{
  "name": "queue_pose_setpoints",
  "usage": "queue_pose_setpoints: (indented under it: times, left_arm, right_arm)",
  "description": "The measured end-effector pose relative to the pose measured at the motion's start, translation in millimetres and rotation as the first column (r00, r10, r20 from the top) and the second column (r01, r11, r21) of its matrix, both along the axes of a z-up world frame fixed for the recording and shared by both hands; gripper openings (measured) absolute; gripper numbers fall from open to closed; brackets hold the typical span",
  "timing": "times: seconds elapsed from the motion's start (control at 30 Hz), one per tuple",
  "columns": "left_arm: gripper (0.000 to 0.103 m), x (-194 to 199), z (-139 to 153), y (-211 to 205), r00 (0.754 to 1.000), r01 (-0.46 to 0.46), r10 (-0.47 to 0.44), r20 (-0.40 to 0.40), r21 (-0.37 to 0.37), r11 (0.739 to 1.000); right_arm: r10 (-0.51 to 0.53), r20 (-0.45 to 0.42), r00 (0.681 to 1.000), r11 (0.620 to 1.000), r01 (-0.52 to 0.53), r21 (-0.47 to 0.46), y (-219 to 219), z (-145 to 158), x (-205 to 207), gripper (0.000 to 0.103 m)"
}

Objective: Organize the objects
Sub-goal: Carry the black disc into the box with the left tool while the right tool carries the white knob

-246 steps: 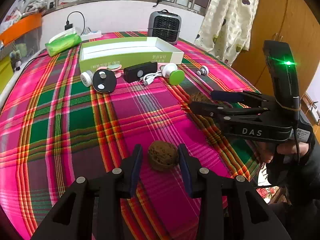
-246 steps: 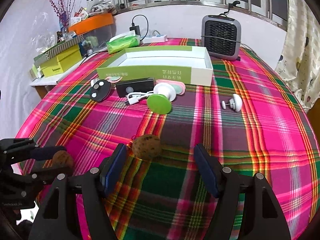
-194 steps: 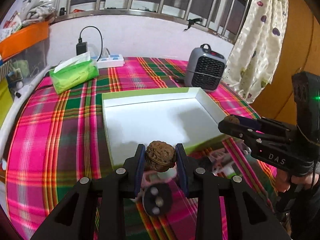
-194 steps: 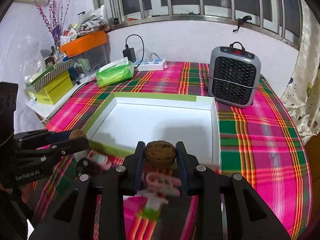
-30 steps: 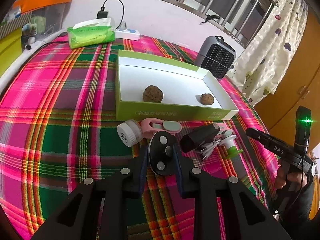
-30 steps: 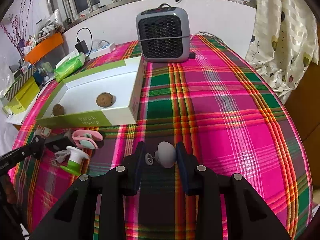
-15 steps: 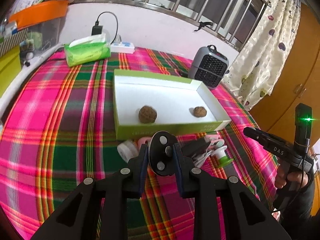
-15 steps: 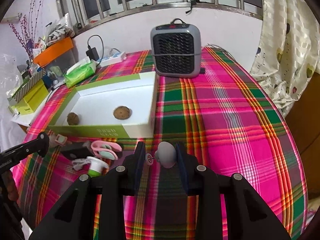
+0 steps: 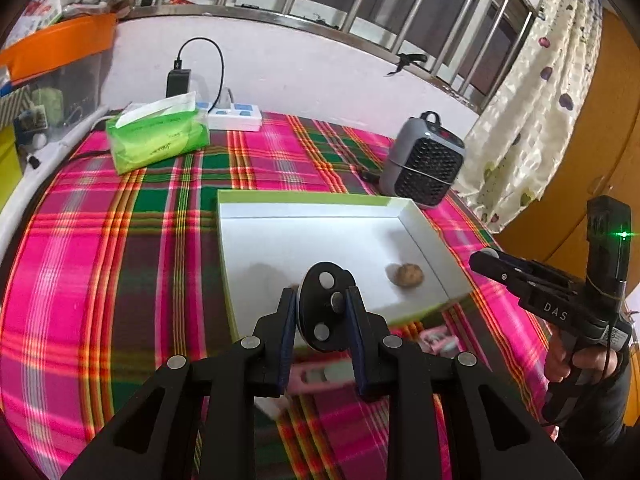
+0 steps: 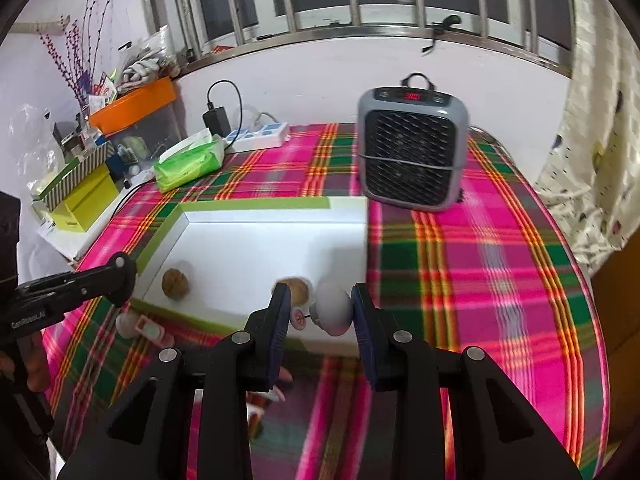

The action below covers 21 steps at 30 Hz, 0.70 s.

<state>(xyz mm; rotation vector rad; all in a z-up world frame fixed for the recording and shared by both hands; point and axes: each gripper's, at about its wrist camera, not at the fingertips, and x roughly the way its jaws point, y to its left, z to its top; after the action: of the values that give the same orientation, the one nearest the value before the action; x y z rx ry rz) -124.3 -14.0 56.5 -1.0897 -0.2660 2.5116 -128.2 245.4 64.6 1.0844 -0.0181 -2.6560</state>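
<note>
While clamped, black disc (image 9: 326, 306) fills left gripper (image 9: 323, 330)

My left gripper (image 9: 323, 322) and its black disc (image 9: 326, 306) hide one walnut; only the other walnut (image 9: 409, 275) shows there. Below my fingers the pink things (image 9: 320, 372) on the cloth are smeared by blur. From my right gripper (image 10: 320, 312), the white knob (image 10: 333, 307) covers part of a walnut (image 10: 295, 286), and the items (image 10: 140, 326) under the box (image 10: 256, 204) edge are too blurred to name.
</note>
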Motion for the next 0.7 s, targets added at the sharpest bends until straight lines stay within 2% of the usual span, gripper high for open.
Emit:
queue_pose_setpoints:
  times: [0.43, 0.7]
  left_arm:
    - [0.022, -58, -21, 4, 0.998, -0.003, 0.004, 0.059, -0.007, 1.000]
    - [0.022, -76, -33, 8, 0.996, -0.007, 0.009, 0.089, -0.028, 1.000]
  right_arm:
    - [0.036, 0.067, 0.997, 0.999, -0.039, 0.031, -20, -25, -62, 0.033]
    - [0.053, 0.095, 0.994, 0.997, -0.057, 0.042, -24, -39, -80, 0.033]
